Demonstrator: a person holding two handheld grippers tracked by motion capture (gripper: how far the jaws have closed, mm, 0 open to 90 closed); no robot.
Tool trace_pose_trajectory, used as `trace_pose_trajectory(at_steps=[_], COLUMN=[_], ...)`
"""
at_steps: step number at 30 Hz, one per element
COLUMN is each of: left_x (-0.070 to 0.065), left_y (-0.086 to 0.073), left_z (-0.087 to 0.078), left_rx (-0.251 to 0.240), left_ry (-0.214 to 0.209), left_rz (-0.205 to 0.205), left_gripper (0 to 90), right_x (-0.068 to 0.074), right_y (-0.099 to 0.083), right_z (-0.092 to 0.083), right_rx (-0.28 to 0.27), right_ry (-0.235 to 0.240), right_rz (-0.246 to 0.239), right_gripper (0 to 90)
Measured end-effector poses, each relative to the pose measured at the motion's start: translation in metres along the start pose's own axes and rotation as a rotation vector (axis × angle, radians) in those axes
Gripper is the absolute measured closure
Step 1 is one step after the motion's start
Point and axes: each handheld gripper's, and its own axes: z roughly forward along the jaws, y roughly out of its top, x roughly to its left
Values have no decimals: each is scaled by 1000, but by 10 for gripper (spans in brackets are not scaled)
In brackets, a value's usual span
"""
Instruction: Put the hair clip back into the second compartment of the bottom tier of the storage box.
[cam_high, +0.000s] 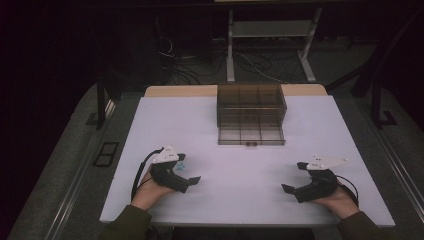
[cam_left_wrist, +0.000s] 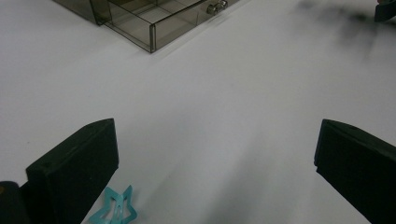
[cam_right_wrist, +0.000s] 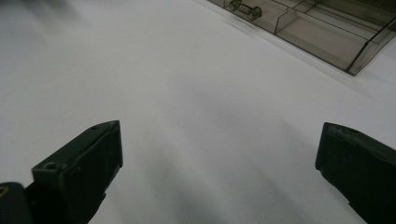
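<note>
There, on the white table (cam_high: 240, 165), both tongs rested low near the person's edge, each held in one hand and well apart from the other. The left tongs (cam_high: 186, 170) lay at the left of the high view with their jaws spread wide and nothing between them; the left gripper view showed bare table in the gap. Just beside those left tongs lay a small teal star-shaped clip (cam_left_wrist: 115, 209), flat on the table; in the left gripper view it sat close against the inner side of the jaw at the left of the frame, though contact could not be told, and in the high view it peeked out as a pale blue speck by the gripper's grey plate. The right tongs (cam_high: 294, 176) lay at the right of the high view, jaws likewise spread and pinching nothing, with bare white surface between them in the right gripper view. Toward the far middle of the table stood a smoky transparent drawer box (cam_high: 251, 114), divided into compartments, with its lowest drawer pulled forward and a small knob (cam_high: 251, 144) on that drawer's front. The box stood well apart from both tongs and from the clip, and the open drawer looked empty as far as the tinted walls allowed
</note>
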Motion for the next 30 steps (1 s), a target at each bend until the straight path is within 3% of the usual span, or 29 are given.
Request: trace_pose_trajectory(at_steps=[30], left_x=[8], left_y=[10], left_z=[-4], left_rx=[-17], left_ry=[19], left_rz=[-7], left_gripper=[0], right_x=[-3], right_y=[-2], right_z=[-4], right_rx=[-40], right_ry=[4], right_rz=[22], right_gripper=[2])
